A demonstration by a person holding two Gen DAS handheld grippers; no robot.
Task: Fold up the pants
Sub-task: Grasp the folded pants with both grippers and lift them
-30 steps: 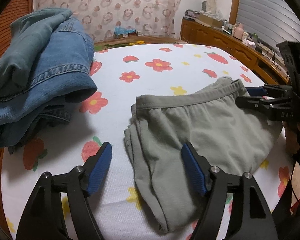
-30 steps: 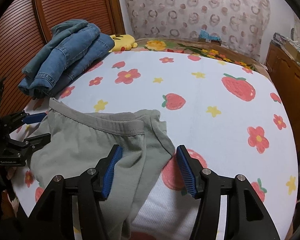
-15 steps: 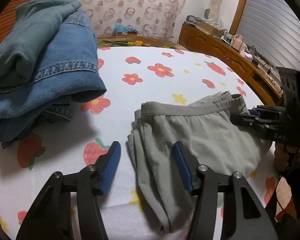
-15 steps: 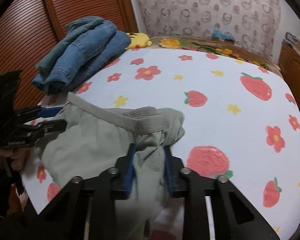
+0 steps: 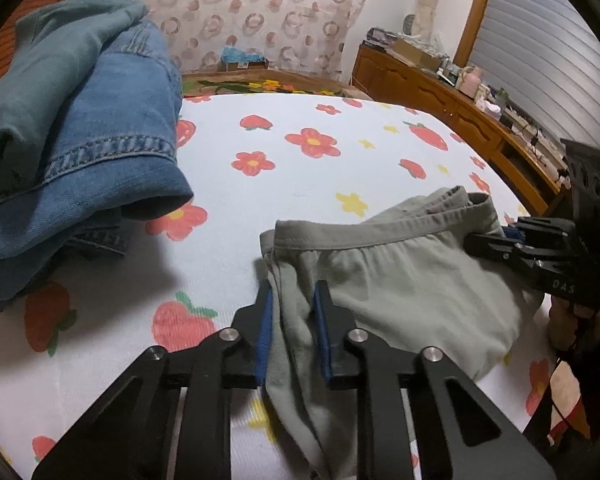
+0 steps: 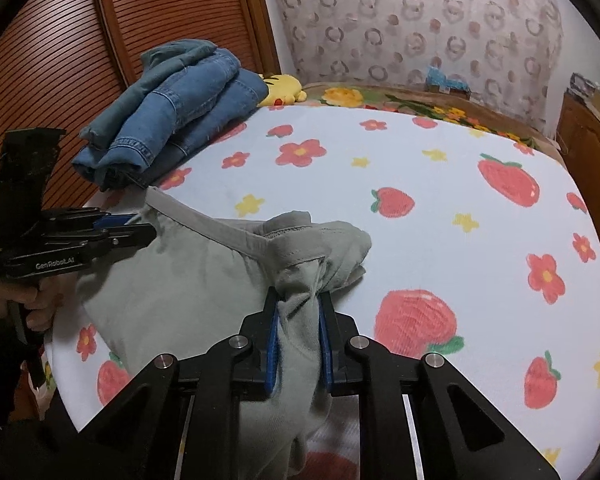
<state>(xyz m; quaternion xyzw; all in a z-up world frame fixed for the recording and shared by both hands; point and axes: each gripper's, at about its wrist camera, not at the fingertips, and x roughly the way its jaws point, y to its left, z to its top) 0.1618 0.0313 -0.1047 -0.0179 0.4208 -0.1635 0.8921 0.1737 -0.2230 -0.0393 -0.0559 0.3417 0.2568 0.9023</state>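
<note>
And both grips are on! A second ago the left gripper [image 5: 293, 322] stood wide, one pad out over the bedsheet [image 5: 300, 184] and one over the cloth; now its jaws have just been closing and the pads pinch the left side edge of the grey-green pants [image 5: 396, 280], just below the waistband corner. The right gripper [image 6: 298, 334], wide a second ago, closed earlier and has the far side of the pants bunched up tight between its pads, cloth gathered into a raised knot near the front edge of the bed where it had lain flat.
</note>
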